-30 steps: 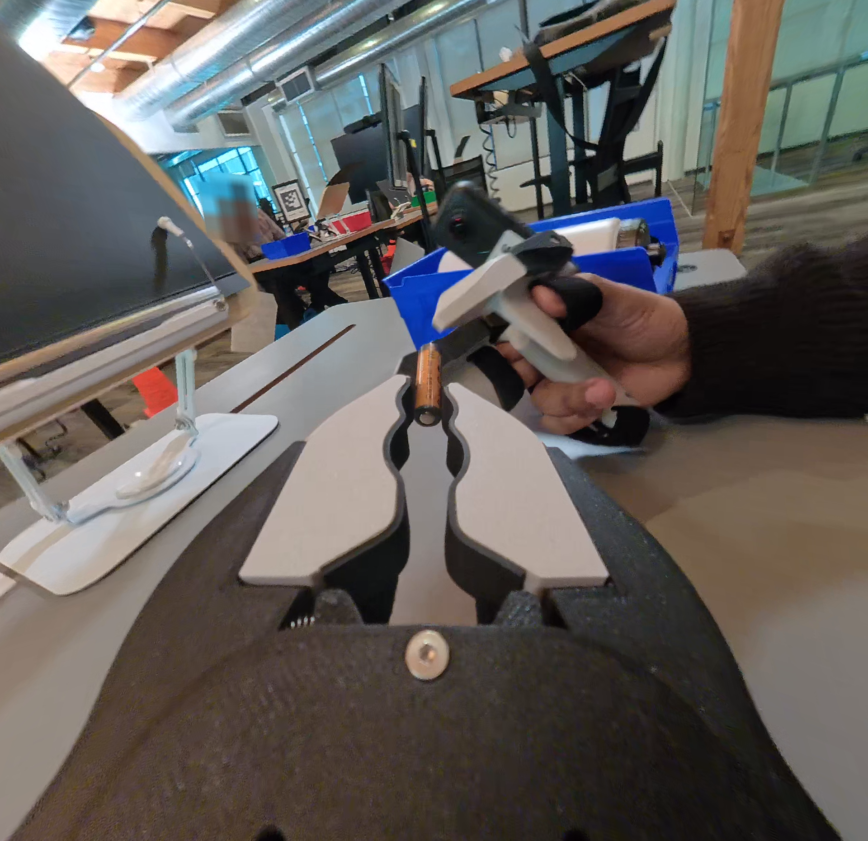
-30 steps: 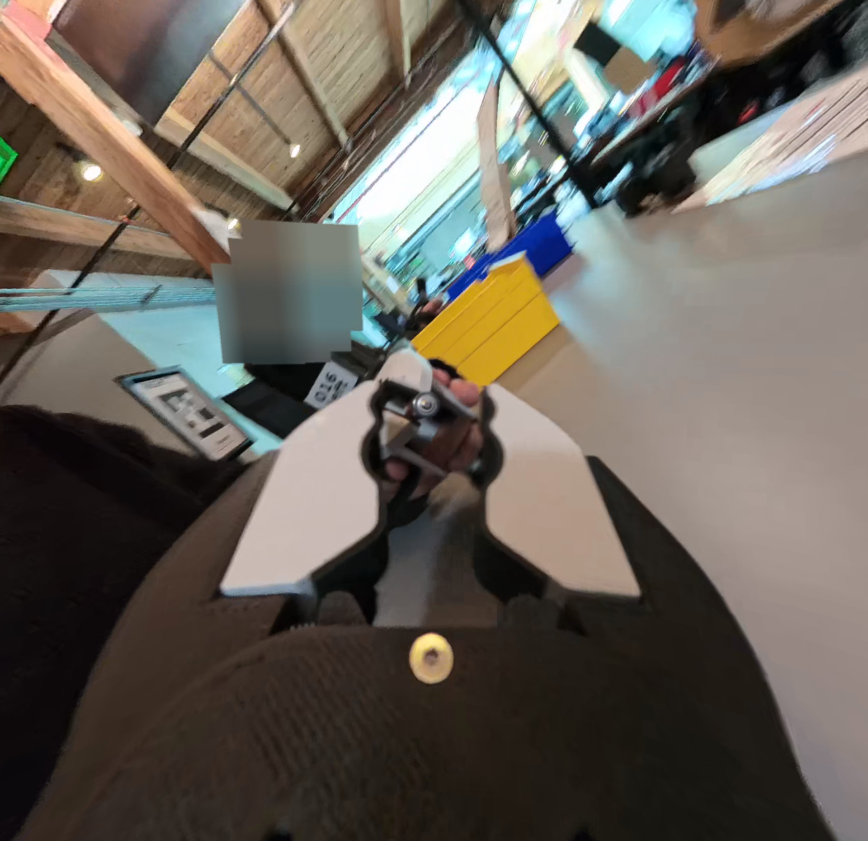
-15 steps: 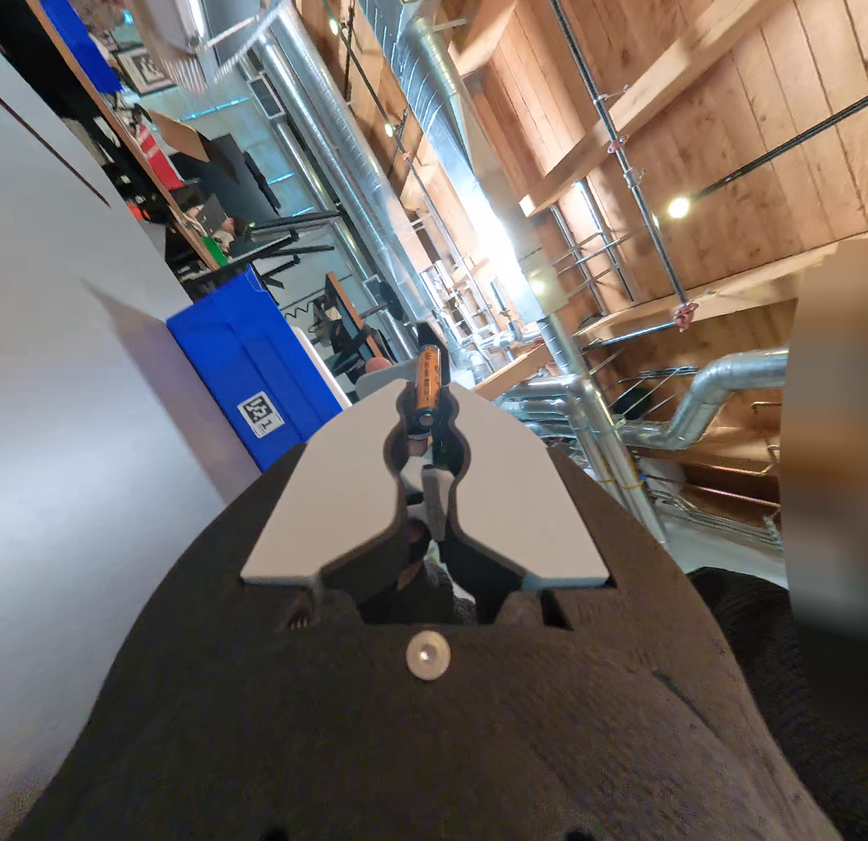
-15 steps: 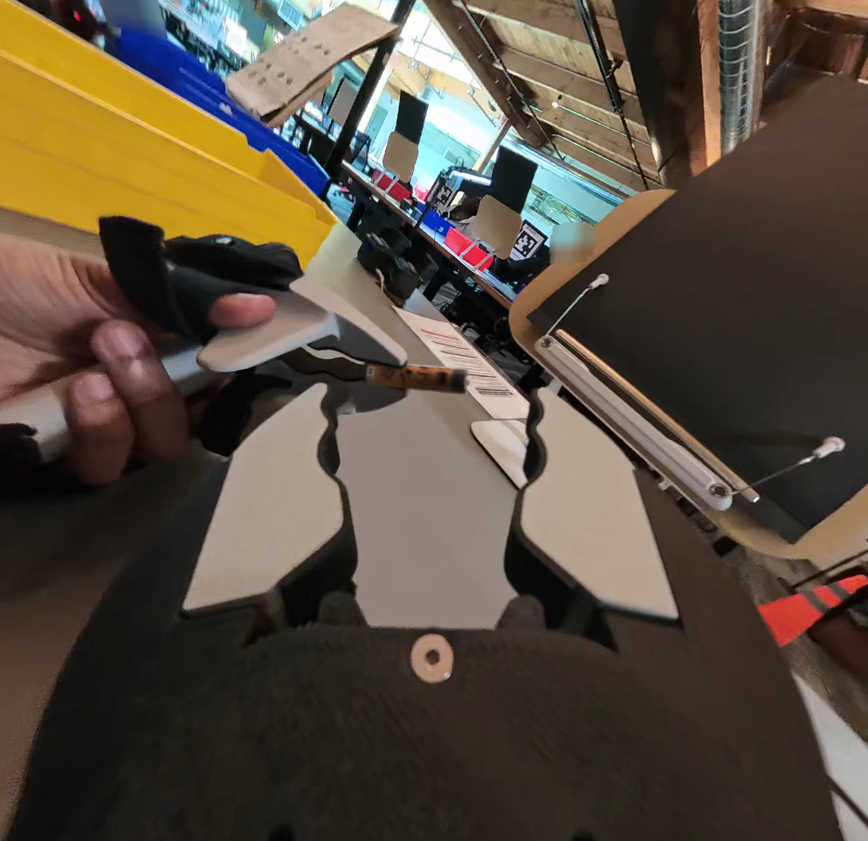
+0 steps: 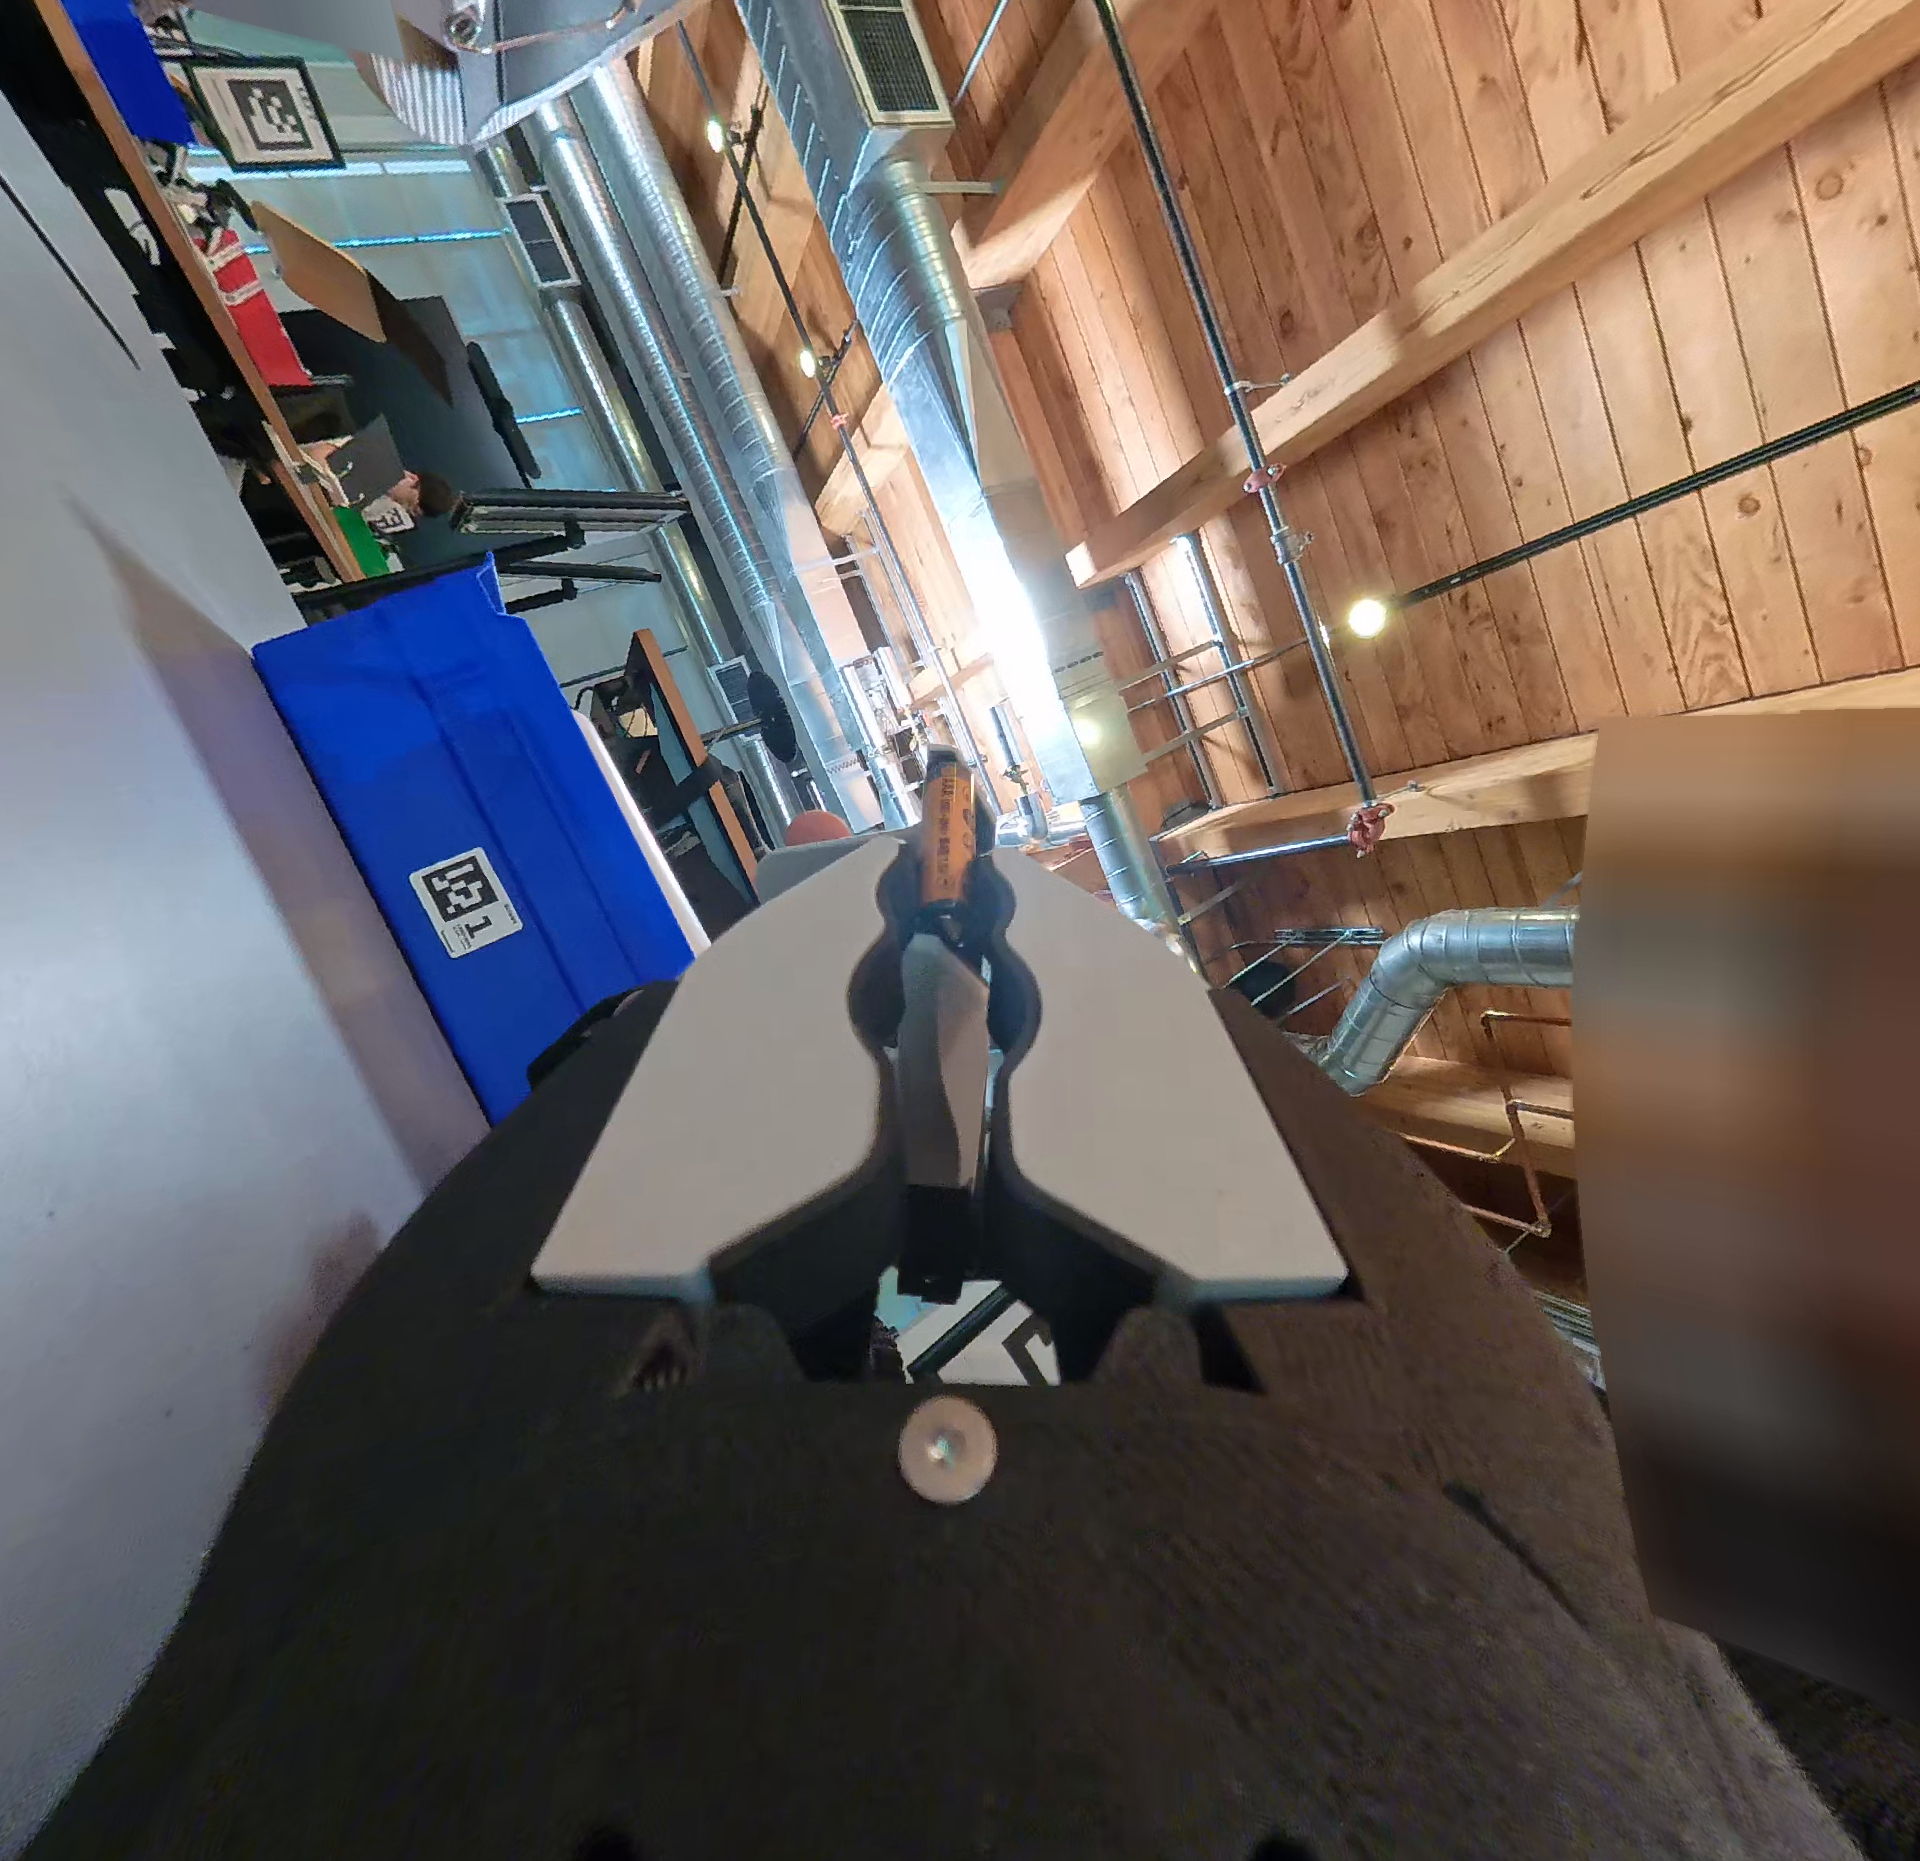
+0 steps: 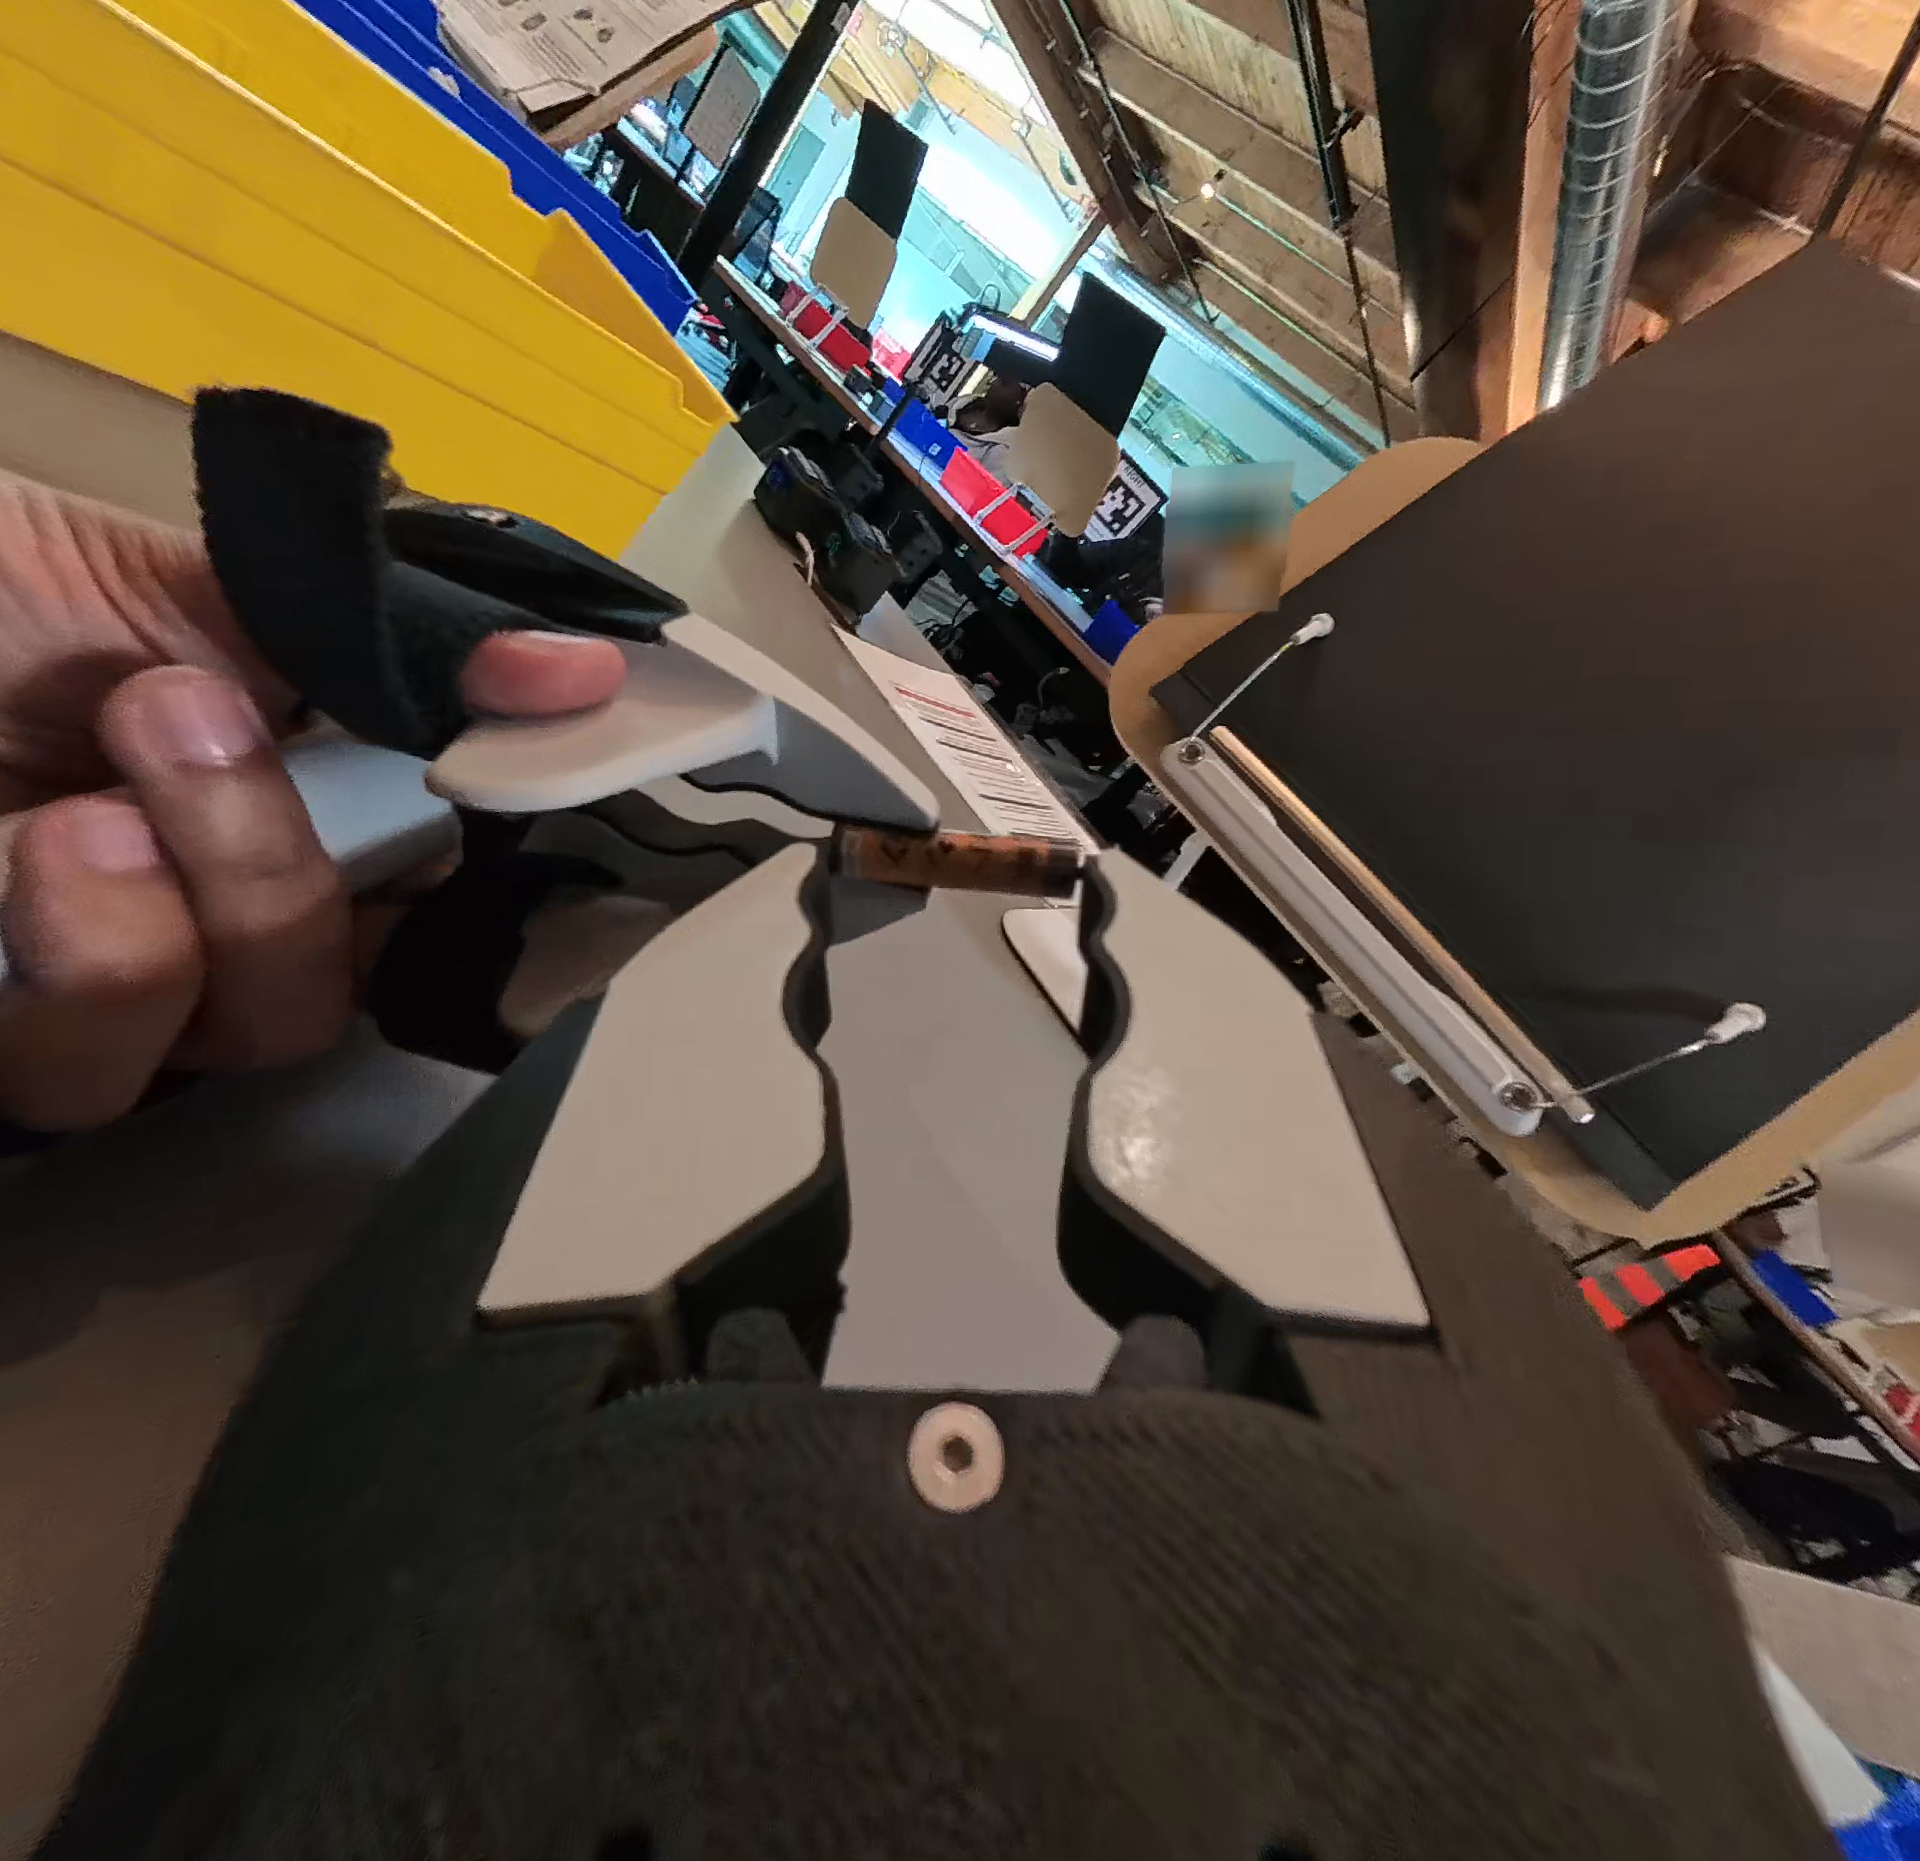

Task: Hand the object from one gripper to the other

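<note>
Your biggest risk here is a drop in mid-air: if you let the left gripper (image 6: 883, 855) release before the right gripper (image 6: 951, 892) has actually closed, the battery (image 6: 961, 864) falls to the grey table (image 6: 935, 1136) below and, being round, will probably roll. A second risk is that your right fingers close on the battery's ends instead of its sides, because it lies crosswise between their tips, spanning the gap from the left tip to the right one; squeezed end to end, it could pivot or pop out. A third is the two sets of tips colliding, since they sit very close together. In the right wrist view, the left gripper comes in from the left, clamped on the battery's near-left end, with your hand (image 6: 135, 855) behind it. The right fingers stand well apart and grip nothing yet. In the left wrist view, the battery (image 5: 945, 835) is pinched between the closed fingertips and pokes out beyond them, toward the wooden ceiling (image 5: 1455, 409), with a blue bin (image 5: 468, 824) at the left.
</note>
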